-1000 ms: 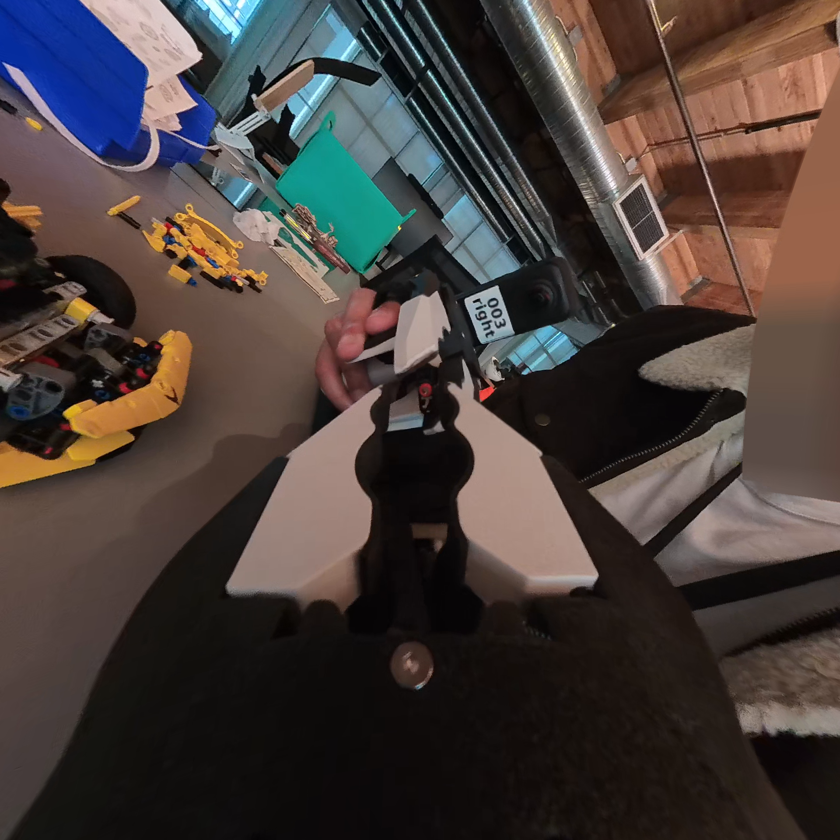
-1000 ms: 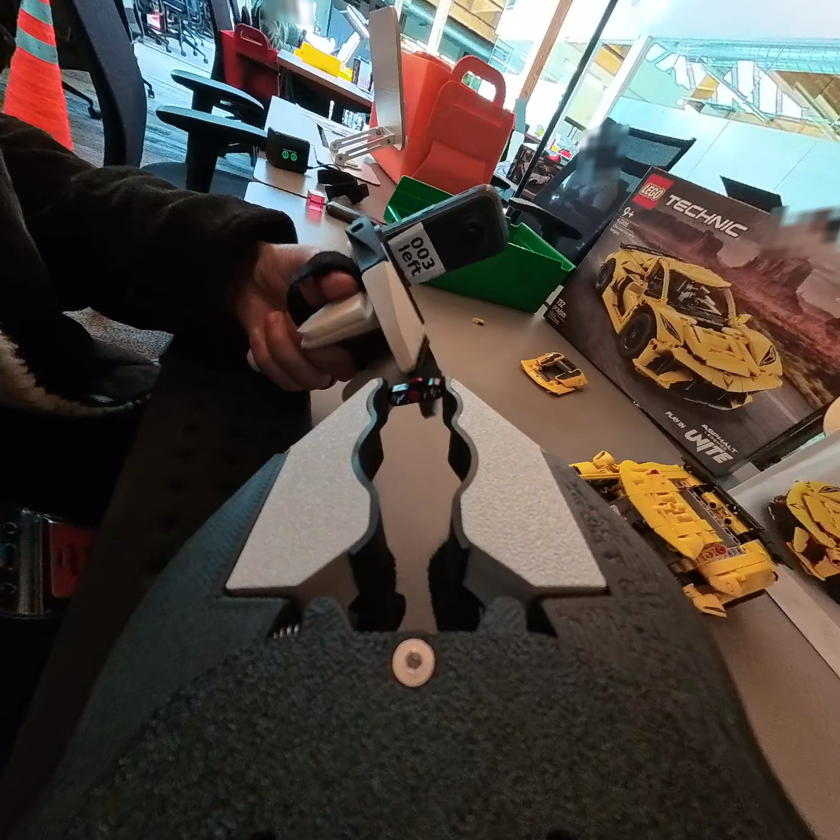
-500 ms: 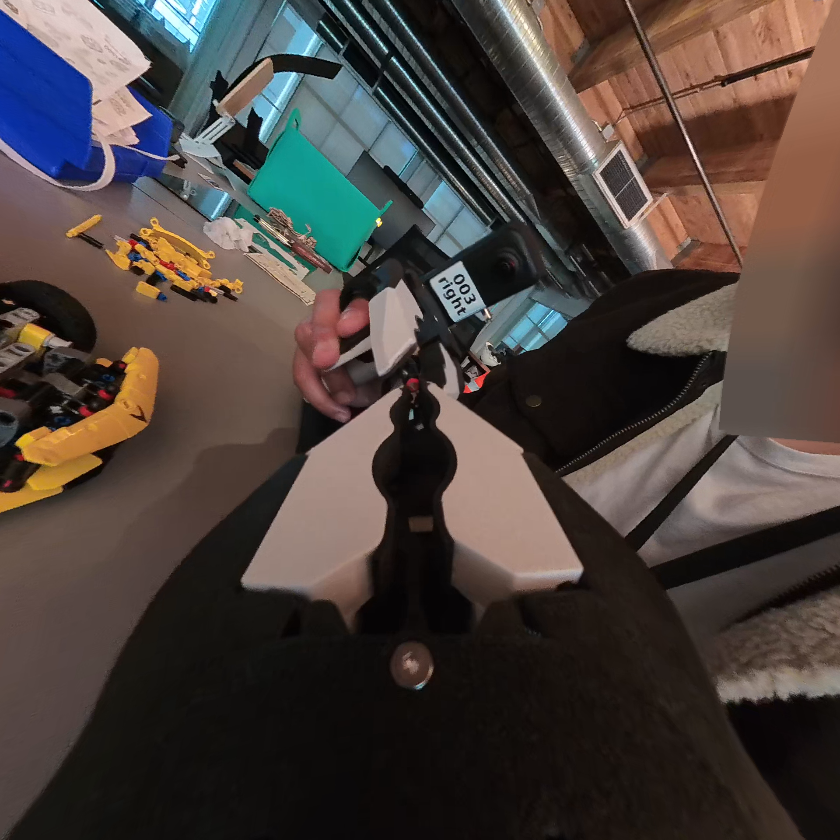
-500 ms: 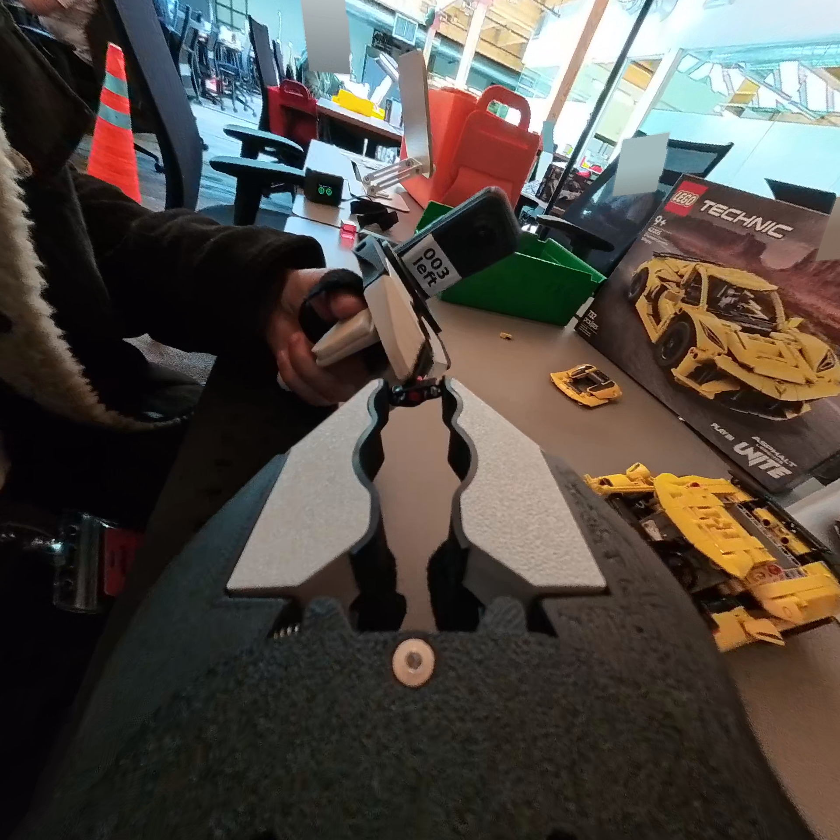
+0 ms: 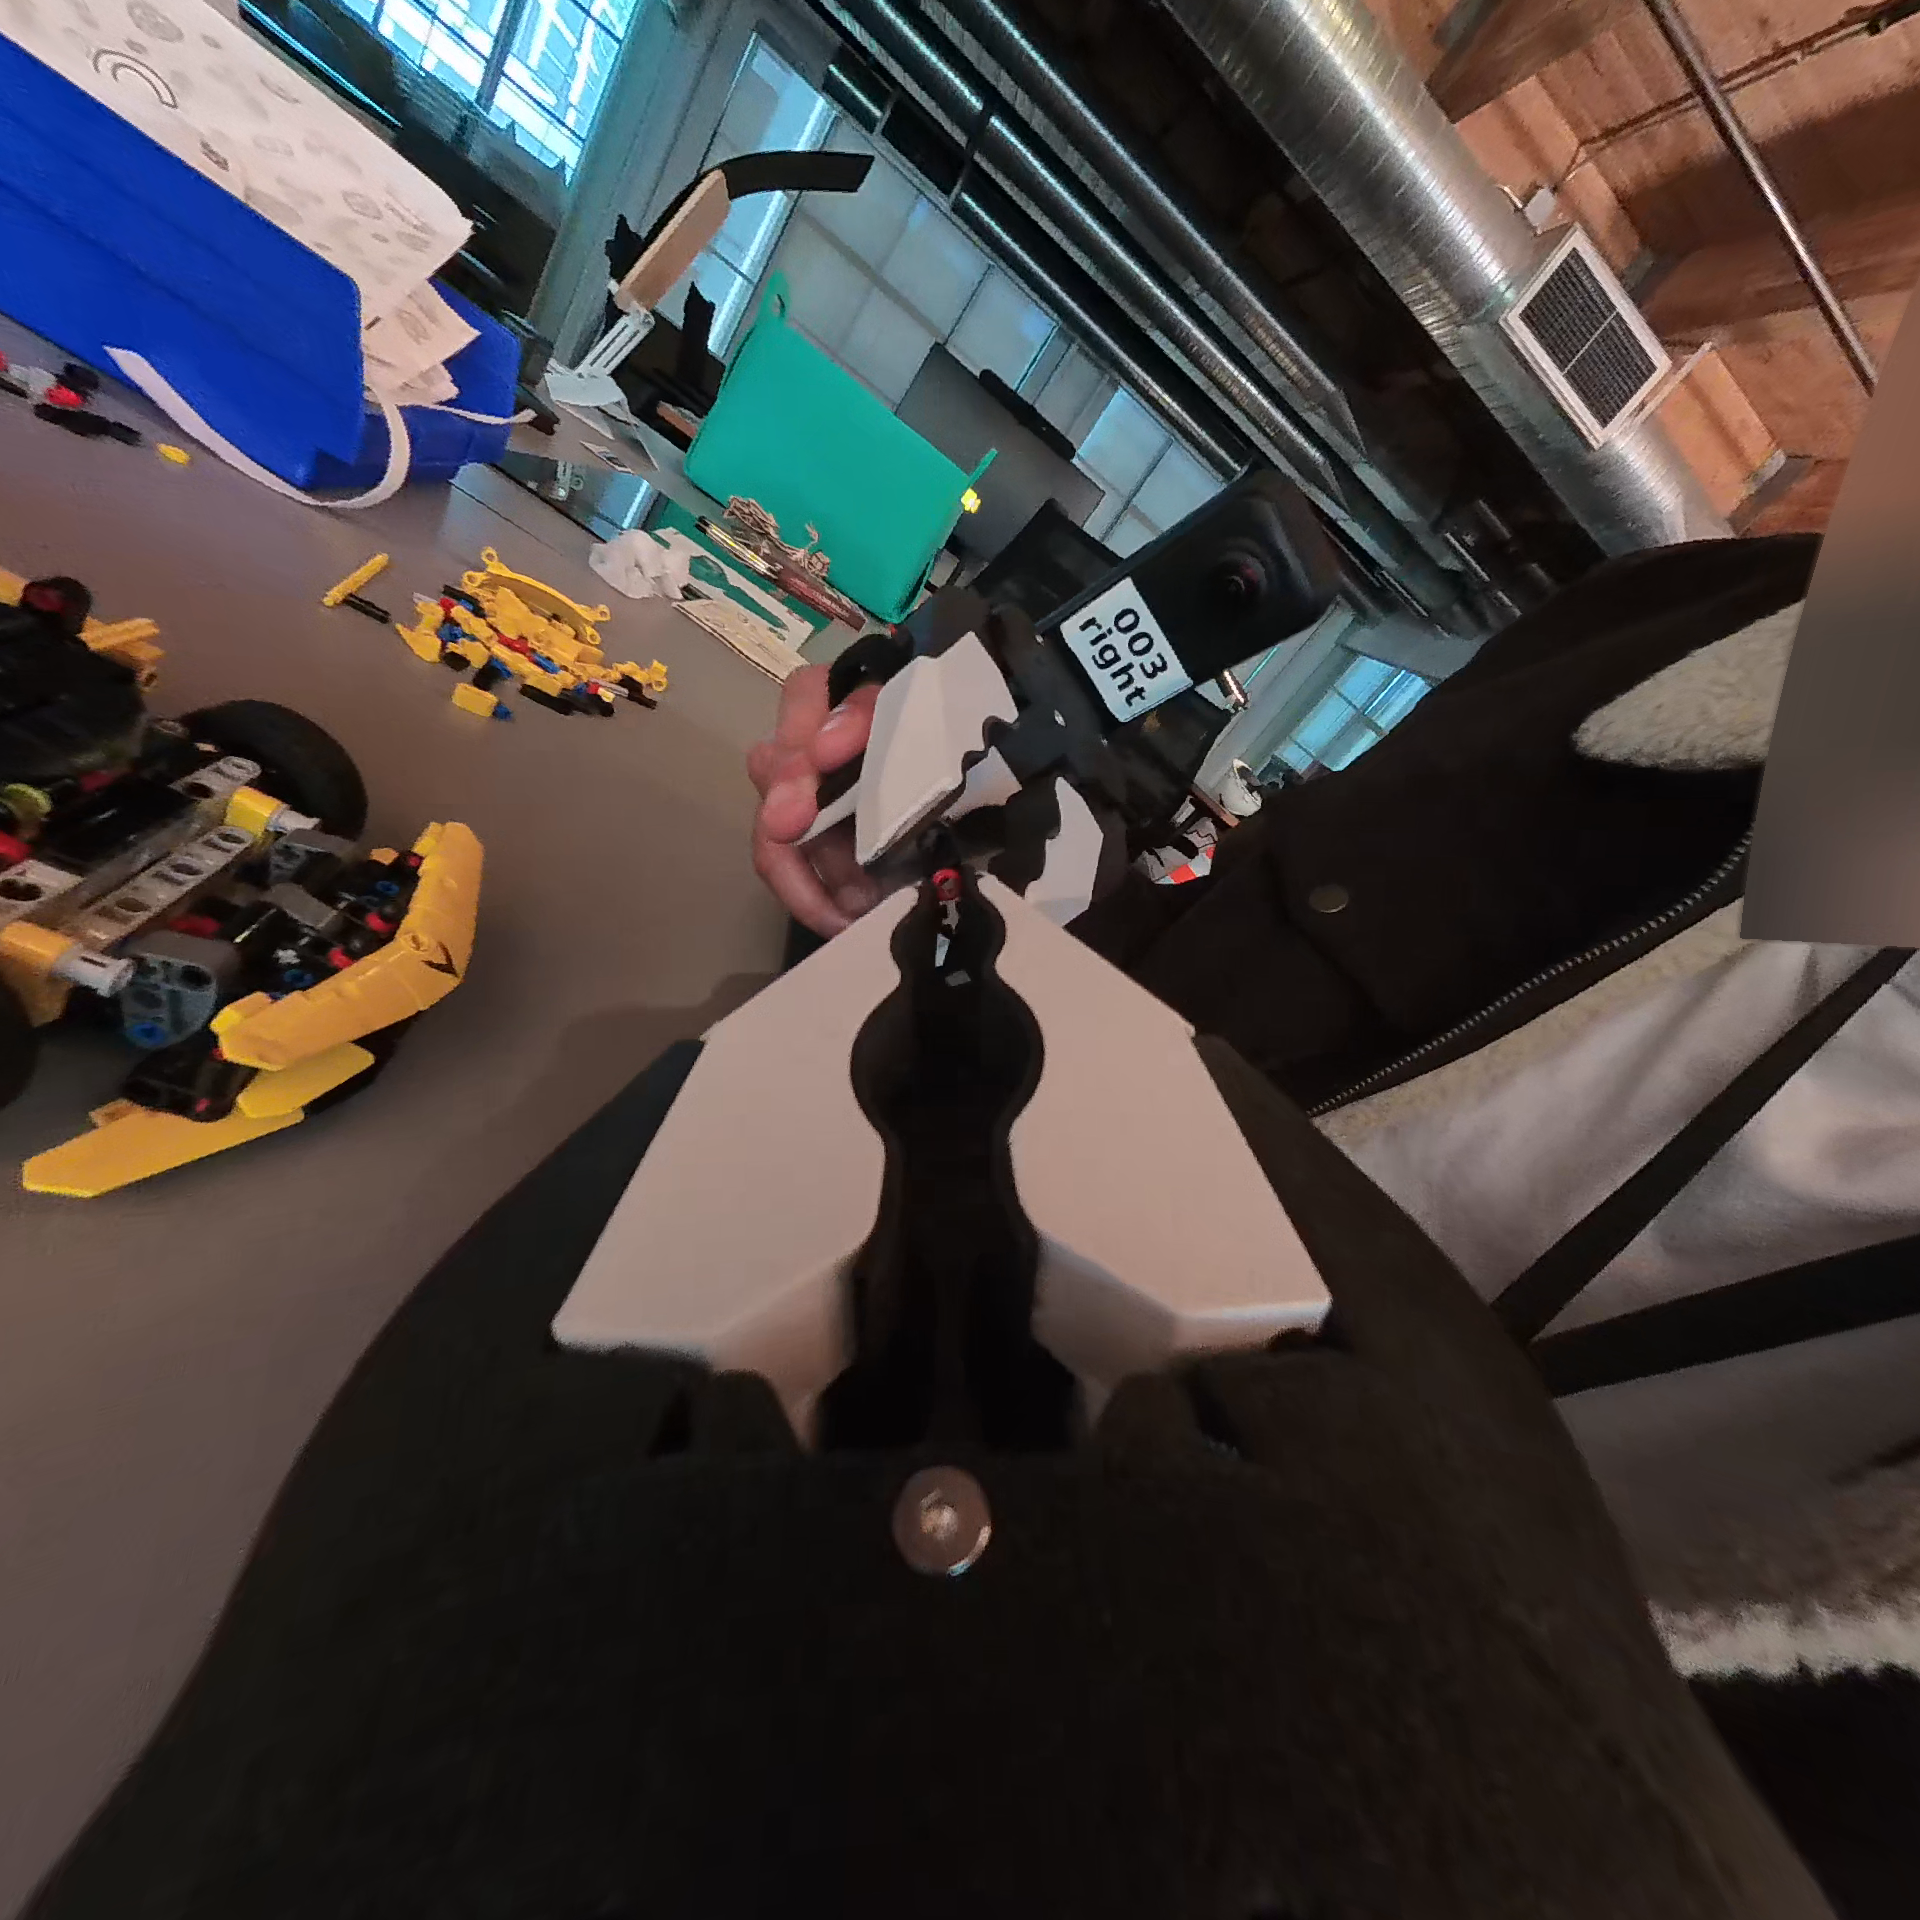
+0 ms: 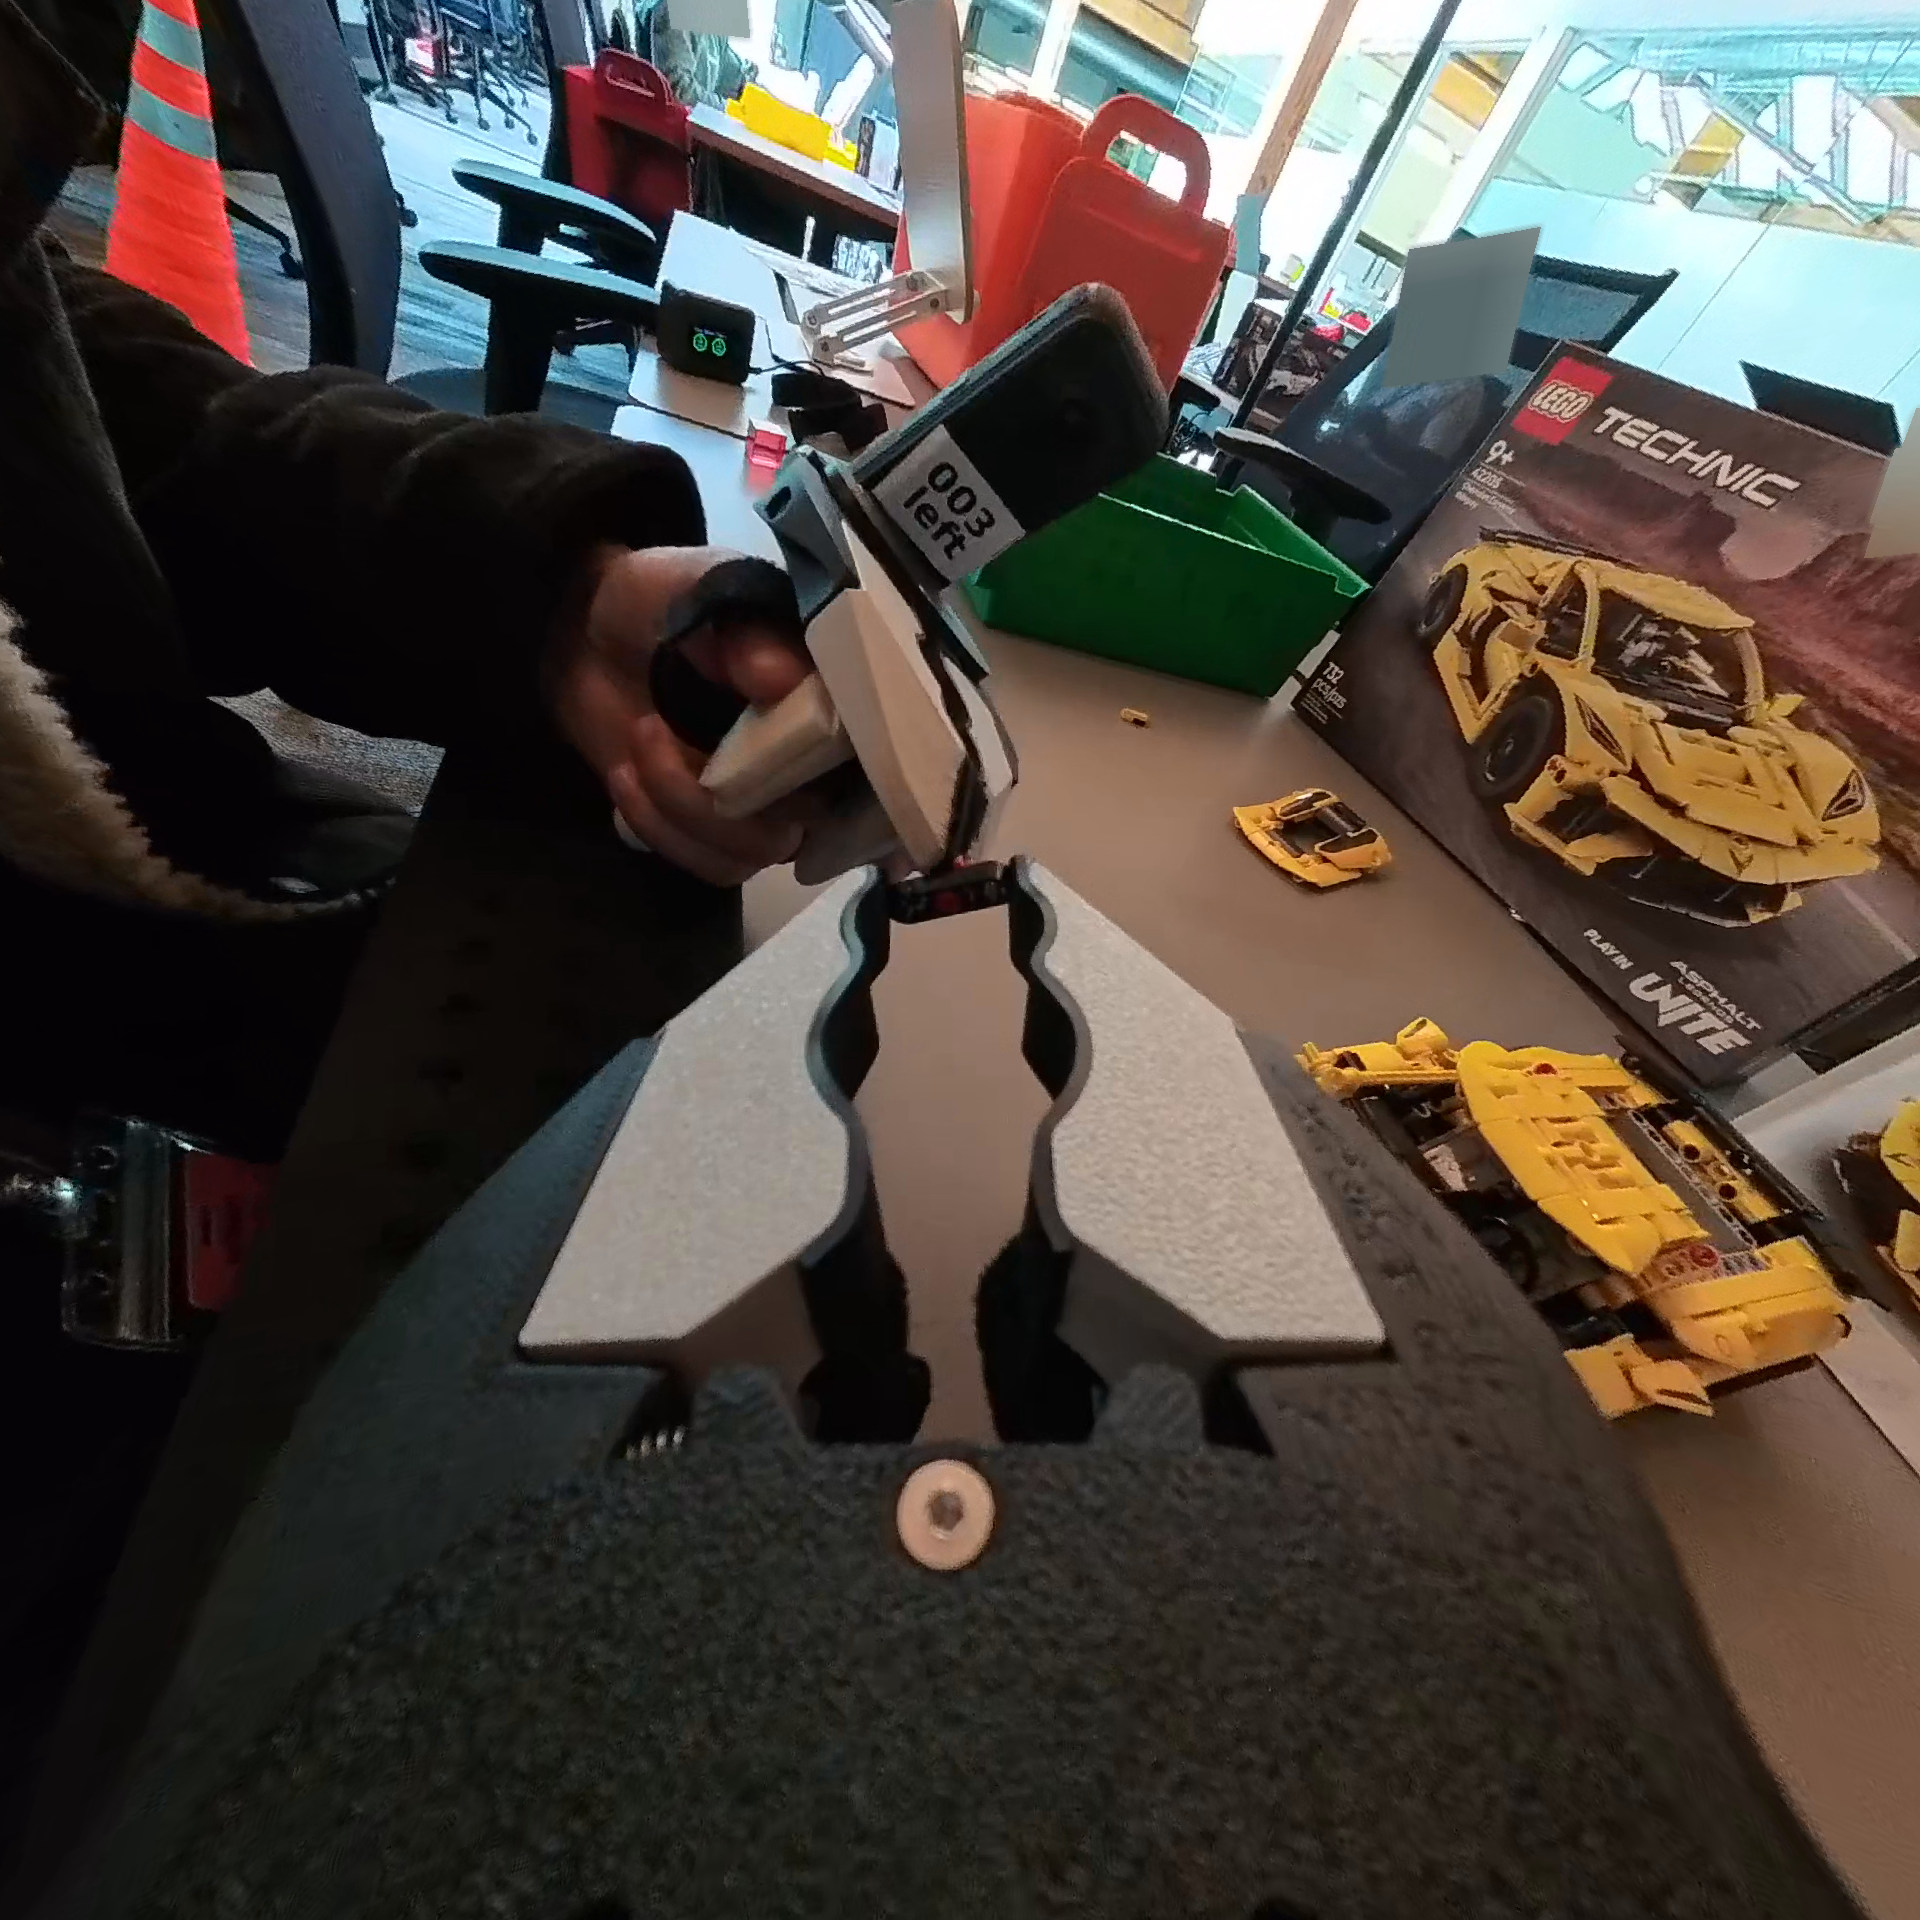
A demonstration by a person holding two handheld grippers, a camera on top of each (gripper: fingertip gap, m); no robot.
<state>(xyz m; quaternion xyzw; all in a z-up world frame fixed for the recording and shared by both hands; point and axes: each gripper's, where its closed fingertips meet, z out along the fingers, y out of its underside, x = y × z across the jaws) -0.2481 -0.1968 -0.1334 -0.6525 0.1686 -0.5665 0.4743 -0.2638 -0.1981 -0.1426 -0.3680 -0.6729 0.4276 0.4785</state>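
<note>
While both grippers are held up over the grey table (image 6: 1164,831), they meet tip to tip on one tiny part. The right gripper (image 6: 951,894) has its jaws a little apart, clamped across the ends of a small black piece with a red spot (image 6: 948,896), which bridges the gap between its tips. The left gripper (image 5: 943,902) has its jaws drawn almost together; the right wrist view shows its tips pinching down onto that same piece from above, and in its own view a small red pin (image 5: 943,883) shows right at its tips. Each tool is gripped by a bare hand: the left hand (image 6: 665,727) comes out of a dark sleeve, and the right hand (image 5: 805,800) wraps the handle of the other tool. On the table below and to one side sits a partly built yellow model car (image 6: 1558,1195), its chassis and a black tyre exposed in the left wrist view. A loose pile of yellow, black and blue pieces (image 5: 520,649) lies farther off, a small yellow body panel (image 6: 1311,836) rests near the printed box with the yellow car picture (image 6: 1662,675), and a green bin (image 6: 1164,582) stands just behind it. A blue bin (image 5: 208,312) with paper sheets sits at the far edge.
</note>
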